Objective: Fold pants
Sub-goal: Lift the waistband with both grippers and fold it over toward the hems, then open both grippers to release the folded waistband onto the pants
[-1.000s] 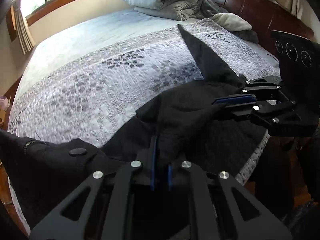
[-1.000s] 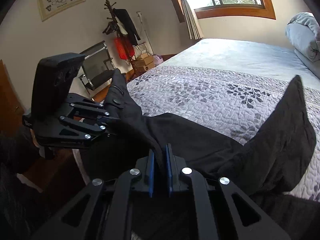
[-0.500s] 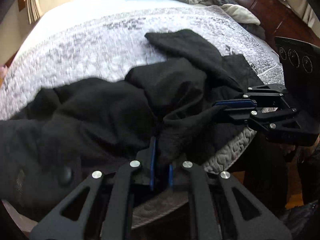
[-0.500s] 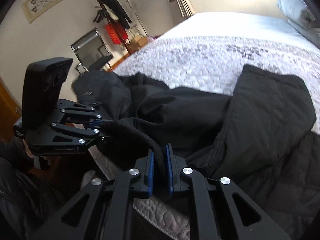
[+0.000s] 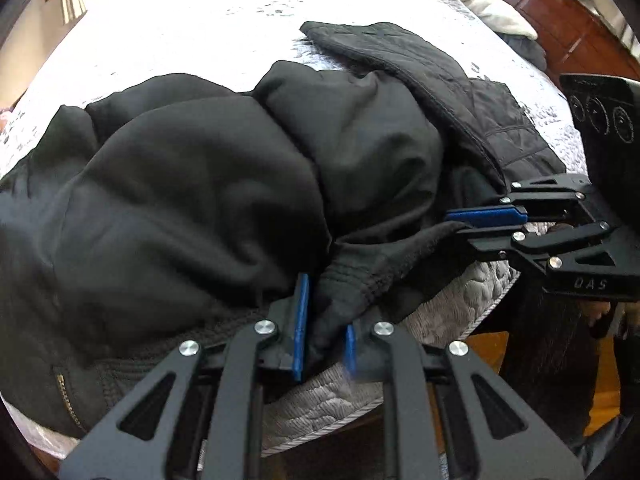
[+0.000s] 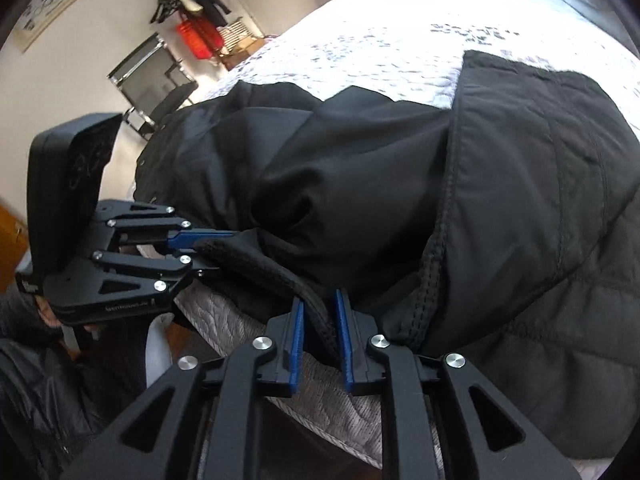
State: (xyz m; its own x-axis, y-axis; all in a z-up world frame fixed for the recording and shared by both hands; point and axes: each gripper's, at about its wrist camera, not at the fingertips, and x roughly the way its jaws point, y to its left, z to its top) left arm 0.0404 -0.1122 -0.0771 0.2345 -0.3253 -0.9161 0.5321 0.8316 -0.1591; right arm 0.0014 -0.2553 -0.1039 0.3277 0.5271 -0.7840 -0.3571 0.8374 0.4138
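Down at the near edge of the bed (image 5: pixel 168 32) now, quilted grey cover underneath, and spread across that edge the black pants (image 5: pixel 208 184), heaped in thick rolls rather than lying flat. Looks soft and limp, padded and stitched in squares on the far leg, so probably bulky for cloth, likely to slump and slide out of any crease; best taken by the ribbed waistband hem right at the bed's edge, where the seam gives something firm. No containers anywhere near the bed, nothing to fill or empty. Left gripper (image 5: pixel 323 330) at the bed's edge, jaws opening, a fold of waistband between the blue pads, one pad seemingly clear of it. Right gripper (image 6: pixel 320 334) beside it along the same edge, jaws opening too, the corded hem loose in the gap, touching neither pad by the look of it.
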